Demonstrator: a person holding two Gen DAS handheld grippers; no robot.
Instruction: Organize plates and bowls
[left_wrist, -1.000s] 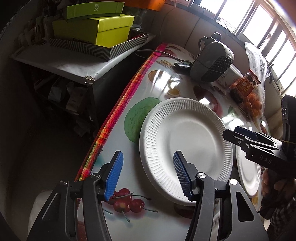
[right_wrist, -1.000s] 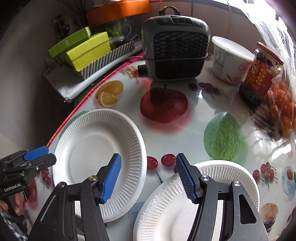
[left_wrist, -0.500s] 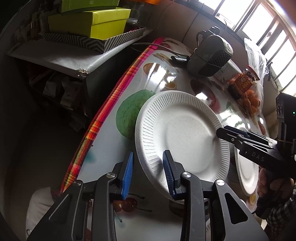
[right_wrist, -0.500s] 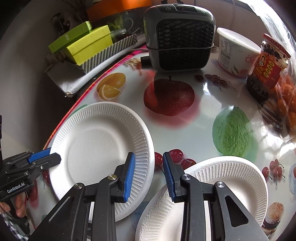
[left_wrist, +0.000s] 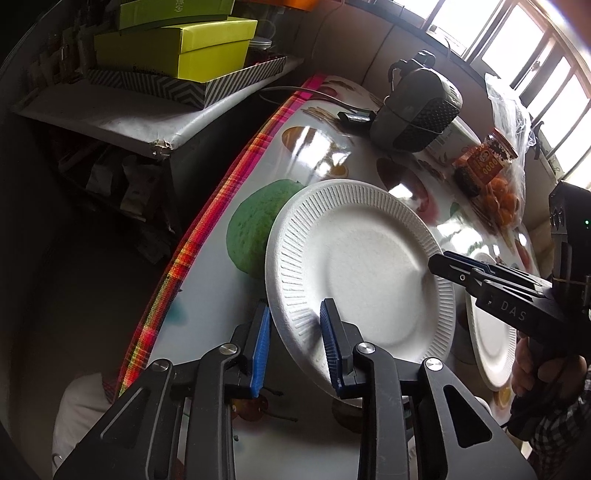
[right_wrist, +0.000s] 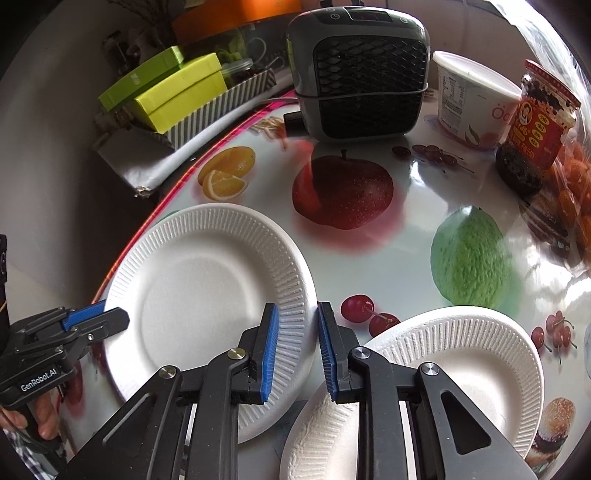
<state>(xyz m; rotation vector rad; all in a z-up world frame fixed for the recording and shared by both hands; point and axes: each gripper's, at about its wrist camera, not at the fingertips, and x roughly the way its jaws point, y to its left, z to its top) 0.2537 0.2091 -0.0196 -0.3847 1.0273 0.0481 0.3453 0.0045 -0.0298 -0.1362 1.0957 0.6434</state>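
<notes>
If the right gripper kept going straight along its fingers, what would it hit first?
The ribbed rim of the paper plate beside the table edge: the right gripper has just been closing on it. Past it, the fruit-print tablecloth by the printed cherries, though depth is unclear.

a home dining corner: fruit-print tablecloth (right_wrist: 406, 258), sauce jar (right_wrist: 535, 136), small heater (right_wrist: 358, 70), window (left_wrist: 517, 48)

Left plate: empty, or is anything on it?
Empty. The left plate shows a bare white face in both wrist views, with no food or other dish lying on it.
</notes>
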